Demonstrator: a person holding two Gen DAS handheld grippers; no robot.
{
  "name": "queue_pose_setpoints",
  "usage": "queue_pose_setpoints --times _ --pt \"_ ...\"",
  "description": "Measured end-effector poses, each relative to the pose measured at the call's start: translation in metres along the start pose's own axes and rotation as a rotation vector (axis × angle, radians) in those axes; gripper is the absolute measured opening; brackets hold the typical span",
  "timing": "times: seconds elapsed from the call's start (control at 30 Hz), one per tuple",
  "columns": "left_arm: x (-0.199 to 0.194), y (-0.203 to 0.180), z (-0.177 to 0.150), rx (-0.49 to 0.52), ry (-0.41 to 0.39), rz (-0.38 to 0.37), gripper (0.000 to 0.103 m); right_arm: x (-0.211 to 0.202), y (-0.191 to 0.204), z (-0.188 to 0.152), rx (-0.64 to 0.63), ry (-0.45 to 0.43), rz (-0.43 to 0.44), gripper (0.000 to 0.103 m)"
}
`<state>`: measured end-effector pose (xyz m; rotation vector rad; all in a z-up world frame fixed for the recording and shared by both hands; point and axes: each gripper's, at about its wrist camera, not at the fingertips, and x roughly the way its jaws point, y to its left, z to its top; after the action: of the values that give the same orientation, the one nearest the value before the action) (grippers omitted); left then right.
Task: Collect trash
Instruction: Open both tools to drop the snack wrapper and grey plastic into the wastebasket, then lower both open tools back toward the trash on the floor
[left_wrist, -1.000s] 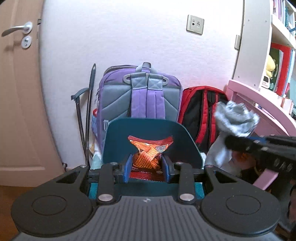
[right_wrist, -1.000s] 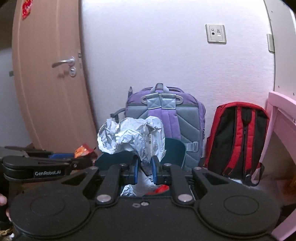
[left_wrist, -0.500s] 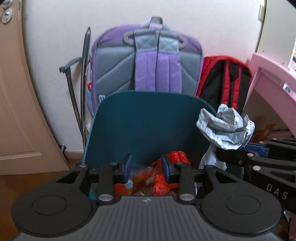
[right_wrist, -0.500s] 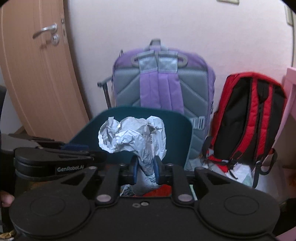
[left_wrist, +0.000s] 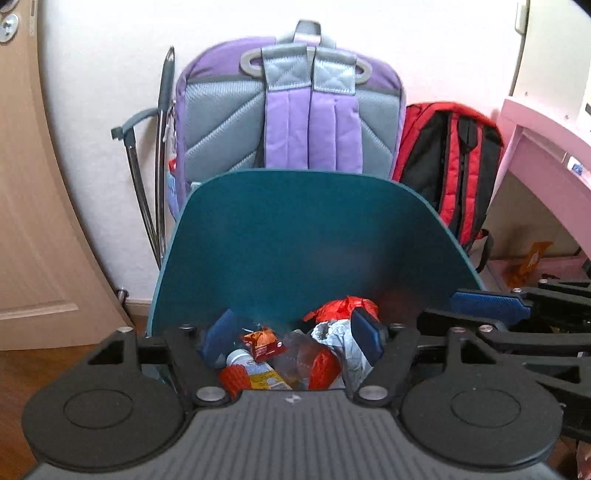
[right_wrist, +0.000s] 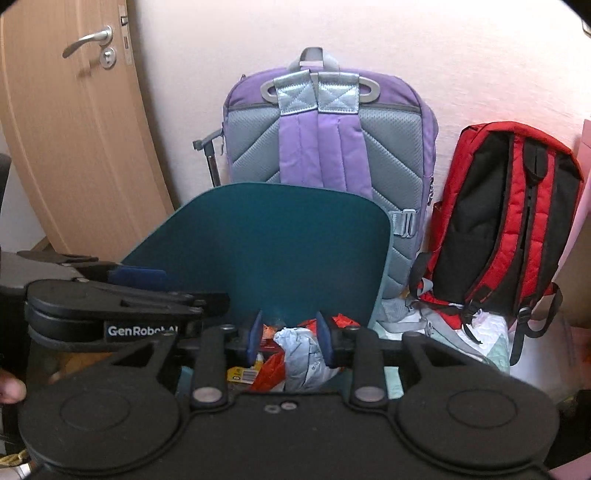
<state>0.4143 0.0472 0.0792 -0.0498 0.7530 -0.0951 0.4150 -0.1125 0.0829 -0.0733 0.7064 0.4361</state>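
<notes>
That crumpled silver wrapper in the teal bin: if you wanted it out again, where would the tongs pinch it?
Probably its raised crumpled top, from straight above: the silver wrapper lies among other trash with the teal bin wall behind it, so only the top is exposed.

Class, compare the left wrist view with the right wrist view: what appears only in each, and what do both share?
Only the left wrist view shows the pink desk and the metal frame beside the purple backpack.

Only the right wrist view shows the door handle and the left gripper's GenRobot label.

Both show the teal bin, the crumpled grey paper lying inside it, the red backpack, and both grippers open.
</notes>
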Motion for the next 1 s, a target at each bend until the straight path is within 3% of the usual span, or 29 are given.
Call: queue_pose_setpoints --times 0.6,1.0 --pt "-0.106 -0.024 -0.031 0.041 -0.049 -0.021 0.070 -0.106 0.020 -0.020 -0.029 -0.072 0.033 0.044" --pt "-0.153 -0.045 -0.097 0.129 -0.021 -0.073 0.081 -0.147 0.022 -0.077 -0.046 -0.041 0.096 0.049"
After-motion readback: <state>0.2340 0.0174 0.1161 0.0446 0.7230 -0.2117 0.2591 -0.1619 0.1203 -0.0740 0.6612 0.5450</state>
